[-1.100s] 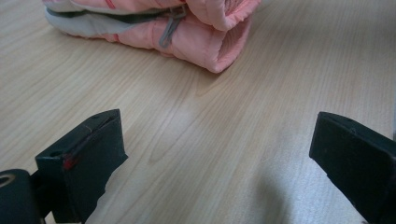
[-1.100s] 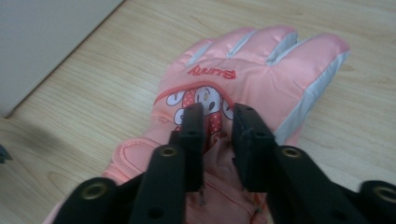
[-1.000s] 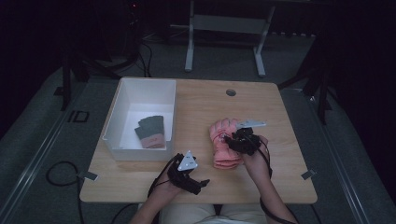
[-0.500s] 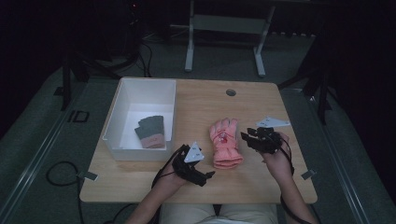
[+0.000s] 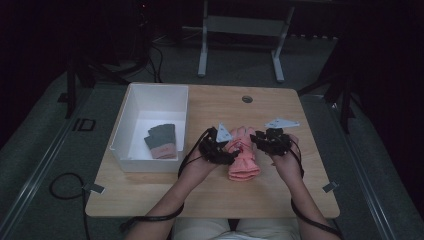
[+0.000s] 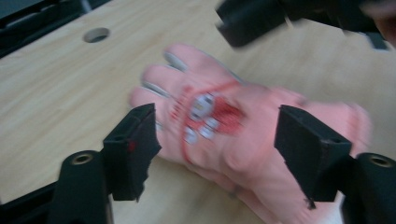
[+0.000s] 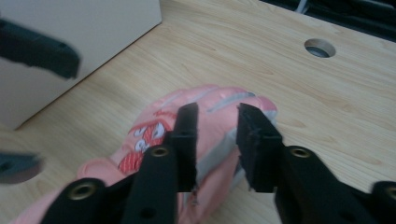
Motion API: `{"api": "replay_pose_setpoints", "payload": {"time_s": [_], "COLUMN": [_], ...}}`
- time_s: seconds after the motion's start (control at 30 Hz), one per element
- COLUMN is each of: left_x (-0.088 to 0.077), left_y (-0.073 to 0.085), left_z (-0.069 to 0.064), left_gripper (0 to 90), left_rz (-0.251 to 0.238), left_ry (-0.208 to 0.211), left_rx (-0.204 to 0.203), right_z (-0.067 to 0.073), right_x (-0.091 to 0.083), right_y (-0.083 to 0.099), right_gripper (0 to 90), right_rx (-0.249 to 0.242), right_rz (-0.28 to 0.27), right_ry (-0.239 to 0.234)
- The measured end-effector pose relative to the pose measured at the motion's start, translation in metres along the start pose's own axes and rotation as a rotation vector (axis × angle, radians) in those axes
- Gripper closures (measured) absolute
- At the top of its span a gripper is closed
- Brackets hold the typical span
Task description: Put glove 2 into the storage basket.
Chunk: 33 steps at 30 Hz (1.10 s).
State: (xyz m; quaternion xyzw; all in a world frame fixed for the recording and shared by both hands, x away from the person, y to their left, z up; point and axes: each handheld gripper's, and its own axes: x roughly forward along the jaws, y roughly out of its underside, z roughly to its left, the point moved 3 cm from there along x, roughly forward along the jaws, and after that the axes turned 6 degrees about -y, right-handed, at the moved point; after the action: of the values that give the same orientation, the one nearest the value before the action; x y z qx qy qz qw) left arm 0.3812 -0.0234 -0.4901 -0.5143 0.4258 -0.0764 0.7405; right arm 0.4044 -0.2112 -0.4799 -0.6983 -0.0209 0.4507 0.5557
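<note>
Between two hand-held grippers at the middle of the tabletop (image 5: 280, 105) lies a pink glove (image 5: 242, 159), flat on the wood, its cuff toward the person and its finger ends pointing away. The left gripper (image 5: 226, 156) straddles the glove from its left side; its fingers (image 6: 133, 142) have just been closing, yet they stand clear of the fabric, with the glove's printed back showing in the gap between them. The right gripper (image 5: 260, 140) comes in from the opposite side, its fingers (image 7: 254, 140) set fairly close together and hovering above the glove's finger end; a gap shows between them and they do not seem to pinch anything.

By the look of it, the step in hand is the pick-up: both tools are lined up on the glove but neither has it. The next move calls for the left fingers to settle onto the fabric and close on it before any lift.

Left of the glove stands a white bin (image 5: 131, 125), open-topped, with a dark folded glove pair (image 5: 161, 141) already inside, a likely destination. The bin's near wall is the edge to clear. Bare wood lies beyond the glove toward the cable hole (image 5: 247, 99), and more to its right.
</note>
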Motion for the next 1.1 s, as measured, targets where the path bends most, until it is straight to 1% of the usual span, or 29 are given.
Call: {"api": "replay_pose_setpoints", "payload": {"time_s": [0.03, 0.07, 0.1, 0.13, 0.17, 0.2, 0.23, 0.27, 0.3, 0.33, 0.37, 0.4, 0.43, 0.47, 0.5, 0.53, 0.57, 0.6, 0.63, 0.73, 0.77, 0.8, 0.83, 0.87, 0.9, 0.93, 1.0, 1.07, 1.1], "left_x": [0.004, 0.004, 0.012, 0.017, 0.017, 0.028, 0.033, 0.033, 0.037, 0.045, 0.045, 0.053, 0.056, 0.056, 0.058, 0.062, 0.062, 0.065, 0.071, 0.078, 0.081, 0.087, 0.088, 0.088, 0.088, 0.088, 0.085, 0.083, 0.080], "left_y": [-0.001, -0.001, -0.001, 0.000, 0.000, 0.005, 0.007, 0.007, 0.010, 0.017, 0.017, 0.024, 0.027, 0.027, 0.029, 0.031, 0.031, 0.032, 0.035, 0.038, 0.039, 0.042, 0.044, 0.044, 0.043, 0.043, 0.040, 0.038, 0.035], "left_z": [0.003, 0.003, 0.008, 0.010, 0.010, 0.012, 0.011, 0.011, 0.012, 0.012, 0.012, 0.013, 0.014, 0.014, 0.014, 0.015, 0.015, 0.016, 0.018, 0.019, 0.020, 0.021, 0.022, 0.022, 0.021, 0.021, 0.021, 0.021, 0.021], "left_gripper": [29.9, 29.9, 29.9, 30.0, 29.6, 27.9, 27.7, 27.5, 27.0, 26.7, 26.7, 26.7, 26.7, 26.7, 27.1, 27.7, 28.2, 28.2, 28.5, 28.7, 28.7, 30.0, 33.5, 40.0, 46.1, 51.8, 67.5, 74.7, 76.4], "left_rz": [0.007, 0.007, 0.028, 0.044, 0.044, 0.104, 0.130, 0.130, 0.154, 0.192, 0.192, 0.235, 0.252, 0.252, 0.254, 0.261, 0.261, 0.269, 0.288, 0.302, 0.308, 0.304, 0.303, 0.303, 0.291, 0.291, 0.289, 0.292, 0.294], "left_ry": [-0.001, -0.001, -0.008, -0.004, -0.004, -0.004, -0.009, -0.009, -0.008, 0.008, 0.008, 0.038, 0.052, 0.052, 0.058, 0.083, 0.083, 0.094, 0.117, 0.133, 0.145, 0.187, 0.219, 0.219, 0.259, 0.259, 0.276, 0.283, 0.290], "left_rx": [-0.020, -0.020, -0.051, -0.064, -0.064, -0.076, -0.076, -0.076, -0.085, -0.117, -0.117, -0.150, -0.154, -0.154, -0.164, -0.185, -0.185, -0.201, -0.224, -0.241, -0.260, -0.303, -0.317, -0.317, -0.316, -0.316, -0.307, -0.295, -0.290], "right_z": [0.000, 0.000, 0.000, -0.001, -0.001, -0.002, -0.003, -0.004, -0.005, -0.007, -0.008, -0.010, -0.011, -0.011, -0.013, -0.013, -0.013, -0.015, -0.015, -0.015, -0.015, -0.014, -0.013, -0.013, -0.012, -0.011, -0.008, -0.007, -0.008], "right_x": [0.003, 0.003, 0.009, 0.012, 0.012, 0.017, 0.019, 0.021, 0.023, 0.024, 0.025, 0.027, 0.028, 0.028, 0.032, 0.033, 0.033, 0.035, 0.036, 0.041, 0.041, 0.044, 0.044, 0.044, 0.045, 0.045, 0.044, 0.044, 0.042], "right_y": [0.000, 0.000, 0.001, 0.003, 0.003, 0.008, 0.012, 0.017, 0.021, 0.026, 0.030, 0.034, 0.036, 0.036, 0.042, 0.045, 0.045, 0.047, 0.048, 0.048, 0.048, 0.047, 0.048, 0.048, 0.048, 0.048, 0.047, 0.046, 0.046], "right_gripper": [62.7, 62.7, 58.0, 57.5, 57.5, 55.8, 55.3, 54.5, 53.9, 53.2, 53.0, 52.0, 51.0, 51.0, 49.0, 48.9, 48.9, 49.7, 51.9, 58.2, 58.2, 63.4, 65.7, 65.7, 70.4, 72.1, 74.3, 74.9, 75.7], "right_rx": [0.009, 0.009, 0.018, 0.029, 0.029, 0.036, 0.038, 0.042, 0.043, 0.041, 0.045, 0.050, 0.053, 0.053, 0.053, 0.057, 0.057, 0.072, 0.076, 0.075, 0.075, 0.068, 0.074, 0.074, 0.074, 0.070, 0.062, 0.059, 0.069], "right_rz": [-0.004, -0.004, 0.007, 0.017, 0.017, 0.039, 0.055, 0.078, 0.097, 0.112, 0.130, 0.145, 0.153, 0.153, 0.186, 0.195, 0.195, 0.192, 0.197, 0.218, 0.218, 0.223, 0.225, 0.225, 0.219, 0.217, 0.207, 0.196, 0.175], "right_ry": [0.004, 0.004, 0.007, 0.012, 0.012, 0.012, 0.013, 0.009, 0.001, -0.002, -0.004, -0.006, -0.012, -0.012, -0.022, -0.028, -0.028, -0.043, -0.055, -0.074, -0.074, -0.074, -0.075, -0.075, -0.075, -0.074, -0.066, -0.067, -0.080]}}
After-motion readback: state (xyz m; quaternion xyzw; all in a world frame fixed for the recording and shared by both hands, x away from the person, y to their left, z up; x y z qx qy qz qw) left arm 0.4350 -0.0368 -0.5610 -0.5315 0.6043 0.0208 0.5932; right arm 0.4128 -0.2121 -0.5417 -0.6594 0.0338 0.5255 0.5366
